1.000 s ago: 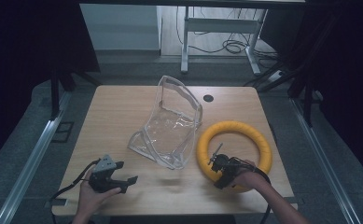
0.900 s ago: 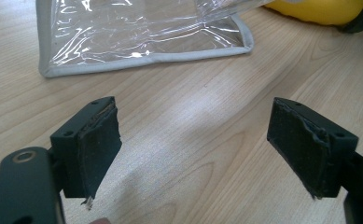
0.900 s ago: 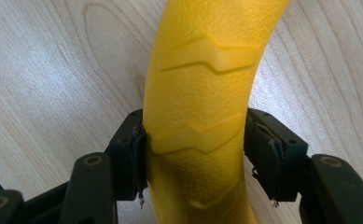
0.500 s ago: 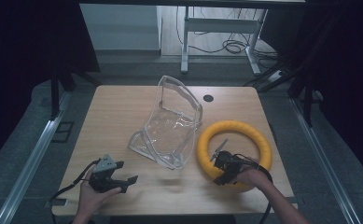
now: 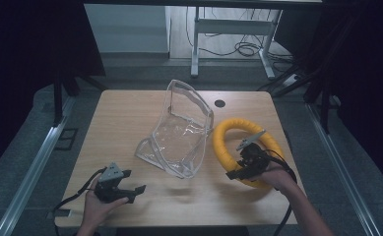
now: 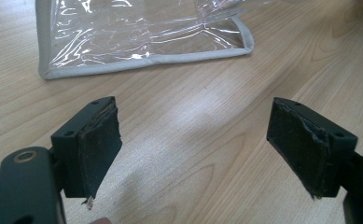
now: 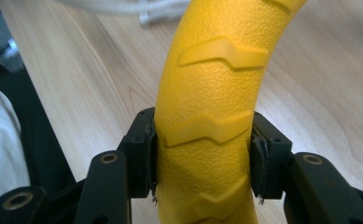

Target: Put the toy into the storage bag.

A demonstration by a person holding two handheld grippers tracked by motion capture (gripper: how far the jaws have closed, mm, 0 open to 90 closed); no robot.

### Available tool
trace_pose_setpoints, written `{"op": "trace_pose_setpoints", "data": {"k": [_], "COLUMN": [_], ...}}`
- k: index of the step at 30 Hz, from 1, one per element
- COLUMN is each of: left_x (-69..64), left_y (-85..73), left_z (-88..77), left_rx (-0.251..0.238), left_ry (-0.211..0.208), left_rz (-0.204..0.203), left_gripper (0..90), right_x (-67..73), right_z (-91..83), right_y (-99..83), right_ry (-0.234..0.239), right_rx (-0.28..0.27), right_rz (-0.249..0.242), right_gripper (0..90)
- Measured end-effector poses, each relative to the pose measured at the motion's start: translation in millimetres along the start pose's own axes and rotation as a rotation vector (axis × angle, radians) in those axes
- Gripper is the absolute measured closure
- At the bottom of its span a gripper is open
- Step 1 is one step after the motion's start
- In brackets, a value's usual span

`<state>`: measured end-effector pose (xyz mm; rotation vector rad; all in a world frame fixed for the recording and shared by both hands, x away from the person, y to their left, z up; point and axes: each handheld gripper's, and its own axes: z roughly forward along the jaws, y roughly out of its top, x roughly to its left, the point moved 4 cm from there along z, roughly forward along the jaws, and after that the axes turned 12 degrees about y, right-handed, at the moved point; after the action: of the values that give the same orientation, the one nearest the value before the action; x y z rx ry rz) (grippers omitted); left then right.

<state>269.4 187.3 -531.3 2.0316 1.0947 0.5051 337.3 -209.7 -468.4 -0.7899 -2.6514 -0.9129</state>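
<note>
Ring (image 7: pixel 212 116) — yellow, pebbled, raised chevron ridges

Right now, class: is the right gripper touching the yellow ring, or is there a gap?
Touching. In the right gripper view, the right gripper has both jaws pressed flush against the sides of the yellow ring, with no gap on either side.

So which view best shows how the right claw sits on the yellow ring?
The right gripper view: the yellow ring fills the gap of the right claw, both pads pressed against its sides. The high view shows the whole ring on the table, with that claw small at its near edge.
</note>
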Motion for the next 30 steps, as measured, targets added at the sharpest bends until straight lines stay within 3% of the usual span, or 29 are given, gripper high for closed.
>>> {"op": "trace_pose_setpoints", "data": {"k": [12, 30], "left_x": [0.4, 3.2], "left_y": [0.3, 0.2], "left_z": [-0.3, -1.7], "left_rx": [-0.003, -0.008], "left_ry": [0.0, 0.006], "left_rz": [0.002, 0.0], "left_gripper": [17.3, 17.3], "right_x": [-1.2, -1.4], "right_z": [-14.6, -47.1], "right_y": [4.8, 17.4], "right_ry": [0.008, -0.052], "right_rx": [-0.102, -0.294], "right_rz": [-0.015, -0.027], "right_gripper": [51.9, 51.9]}}
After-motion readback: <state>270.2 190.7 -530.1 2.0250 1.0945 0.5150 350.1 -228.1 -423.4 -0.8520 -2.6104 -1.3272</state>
